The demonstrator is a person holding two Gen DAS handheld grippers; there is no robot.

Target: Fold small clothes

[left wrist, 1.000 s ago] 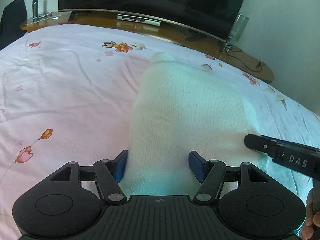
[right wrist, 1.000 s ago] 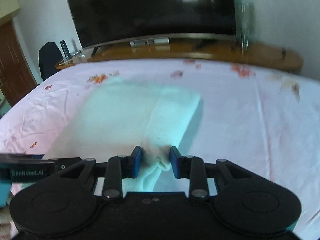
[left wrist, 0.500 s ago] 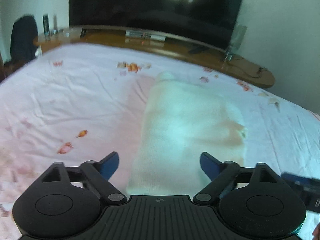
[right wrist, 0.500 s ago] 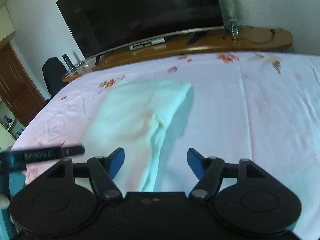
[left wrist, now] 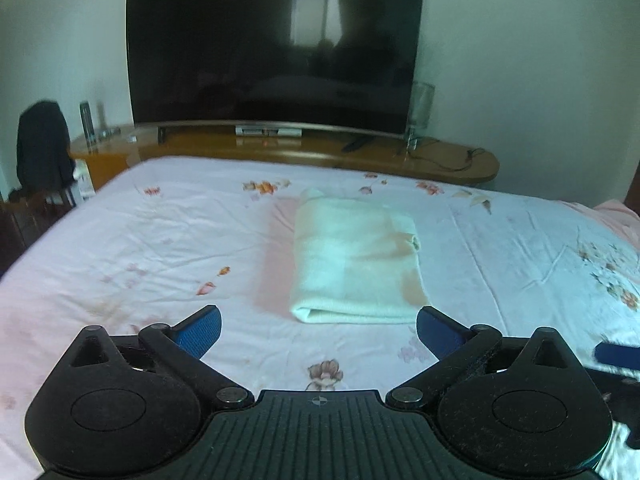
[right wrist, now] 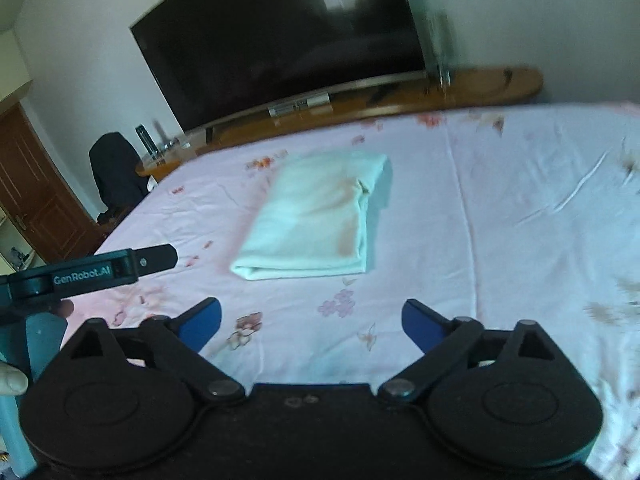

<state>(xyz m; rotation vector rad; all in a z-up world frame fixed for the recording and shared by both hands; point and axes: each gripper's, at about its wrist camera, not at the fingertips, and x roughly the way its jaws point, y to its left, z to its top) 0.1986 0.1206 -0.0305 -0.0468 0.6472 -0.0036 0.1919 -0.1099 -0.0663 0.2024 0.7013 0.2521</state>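
Now the cloth (left wrist: 354, 260) is lying folded on the bed (left wrist: 140, 240), a pale flat rectangle a little past mid-sheet, its doubled edge facing the cameras. In the right wrist view the cloth (right wrist: 316, 220) is showing a small pucker on its right side, where the layers are meeting; a faint tan stain is sitting near its right front corner.

The left gripper (left wrist: 318, 330) is hanging above the sheet, short of the cloth, jaws spread wide with nothing between them; they have just been opening. Blue pads (left wrist: 200, 332) are pointing inward, touching nothing. The right gripper (right wrist: 312, 322) is likewise standing wide, having just been opening, and only floral sheet is showing in its gap. Both are well clear of the cloth. The left gripper is also poking into the right wrist view at far left, with a fingertip of the left hand (right wrist: 12, 378) showing below it.

Beyond the bed a wooden shelf (left wrist: 460, 160) is running along the wall, carrying a big dark TV (left wrist: 276, 56) and a clear glass vase (left wrist: 420, 108). A dark garment (left wrist: 42, 148) is draping over something at far left. A brown door (right wrist: 28, 196) is showing in the right wrist view, which is slightly blurred.
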